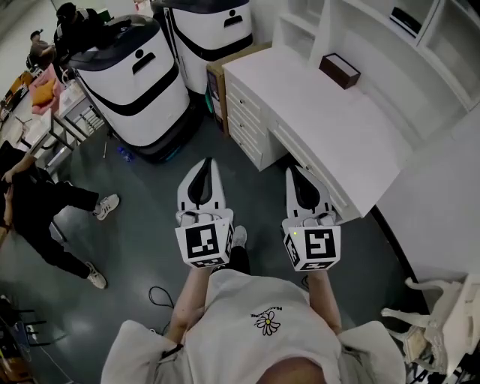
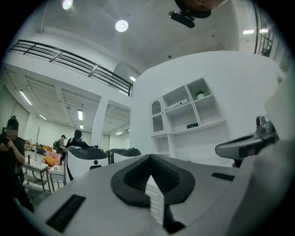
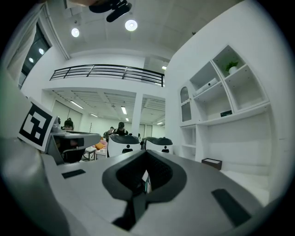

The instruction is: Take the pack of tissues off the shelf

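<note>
Head view puts both tools low and near the person: the left hand-held gripper (image 1: 208, 165) and the right hand-held gripper (image 1: 292, 174), each with jaws pressed together on nothing. Just right of the right one runs the white counter (image 1: 352, 142), its front edge close beside that gripper. Farther ahead a brown box (image 1: 340, 70) stands on it. Beyond and above, well apart from both, a dark flat item that I take for the pack of tissues (image 1: 405, 20) lies in a shelf (image 1: 457, 34) compartment. It is probably light, soft and crushable, so pinch it gently across its narrow sides. Shelf dividers hem the reach, while open floor lies left of the grippers.
</note>
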### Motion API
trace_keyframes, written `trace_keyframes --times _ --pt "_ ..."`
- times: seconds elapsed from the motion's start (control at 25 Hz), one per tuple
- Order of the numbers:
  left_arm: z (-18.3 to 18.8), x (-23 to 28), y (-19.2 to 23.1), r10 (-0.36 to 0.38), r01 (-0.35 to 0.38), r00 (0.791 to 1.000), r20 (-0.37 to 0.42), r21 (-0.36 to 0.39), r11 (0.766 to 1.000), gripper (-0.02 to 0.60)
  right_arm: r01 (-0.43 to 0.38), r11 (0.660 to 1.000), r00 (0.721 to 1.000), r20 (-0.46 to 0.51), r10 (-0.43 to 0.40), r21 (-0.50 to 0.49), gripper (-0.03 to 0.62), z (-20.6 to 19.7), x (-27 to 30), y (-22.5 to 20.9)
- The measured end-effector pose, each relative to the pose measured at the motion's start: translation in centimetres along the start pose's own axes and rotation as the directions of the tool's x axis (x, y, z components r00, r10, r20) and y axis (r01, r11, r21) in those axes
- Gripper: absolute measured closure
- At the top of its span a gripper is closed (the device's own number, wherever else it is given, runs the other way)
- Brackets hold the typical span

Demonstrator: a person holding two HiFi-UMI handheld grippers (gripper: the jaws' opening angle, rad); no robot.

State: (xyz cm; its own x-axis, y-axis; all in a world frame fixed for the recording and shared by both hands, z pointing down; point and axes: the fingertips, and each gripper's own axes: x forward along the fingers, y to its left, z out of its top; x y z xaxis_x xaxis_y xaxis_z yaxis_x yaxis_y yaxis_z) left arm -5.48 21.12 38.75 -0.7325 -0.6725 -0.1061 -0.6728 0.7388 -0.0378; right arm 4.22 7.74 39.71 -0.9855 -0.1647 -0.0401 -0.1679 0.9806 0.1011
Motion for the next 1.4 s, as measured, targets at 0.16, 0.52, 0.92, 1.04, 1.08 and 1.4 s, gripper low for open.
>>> trace_keyframes --times 0.16,0.52,0.92,1.04,1.08,1.4 --pt "0.0 6.5 3.5 -0.014 0.014 1.0 0.014 -0.007 1.0 0.583 0.003 1.0 1.0 -0.009 -0.003 0.001 0.591 0.5 7.6 -0.6" --pt "-1.3 16.2 7.8 -0.031 0.031 1.0 -0.004 -0.033 0.999 0.583 0.023 1.0 0.999 -0.026 -0.024 -0.02 0.591 0.1 17.8 -2.1" --pt "-2.5 20.9 6.0 -0.045 0.044 0.999 -0.031 -0.031 0.999 0.583 0.03 0.999 0.999 -0.015 -0.03 -0.03 0.591 -0.5 21.9 -5.8" --pt "-2.5 21.9 4.8 -0.062 0.061 0.998 -0.032 -0.031 0.998 0.583 0.043 0.999 0.999 -0.013 -0.043 -0.018 0.591 -0.6 21.9 -7.1" --pt "-2.5 22.4 4.3 -0.073 0.072 0.997 -0.031 -0.032 0.997 0.583 0.055 0.998 0.998 -0.01 -0.055 -0.017 0.591 -0.6 21.8 -7.7" --pt "-2.9 26.1 -5.8 -0.285 0.285 0.958 0.009 -0.06 0.957 0.583 0.335 0.941 0.942 0.013 -0.335 -0.047 0.591 -1.1 15.8 -17.8"
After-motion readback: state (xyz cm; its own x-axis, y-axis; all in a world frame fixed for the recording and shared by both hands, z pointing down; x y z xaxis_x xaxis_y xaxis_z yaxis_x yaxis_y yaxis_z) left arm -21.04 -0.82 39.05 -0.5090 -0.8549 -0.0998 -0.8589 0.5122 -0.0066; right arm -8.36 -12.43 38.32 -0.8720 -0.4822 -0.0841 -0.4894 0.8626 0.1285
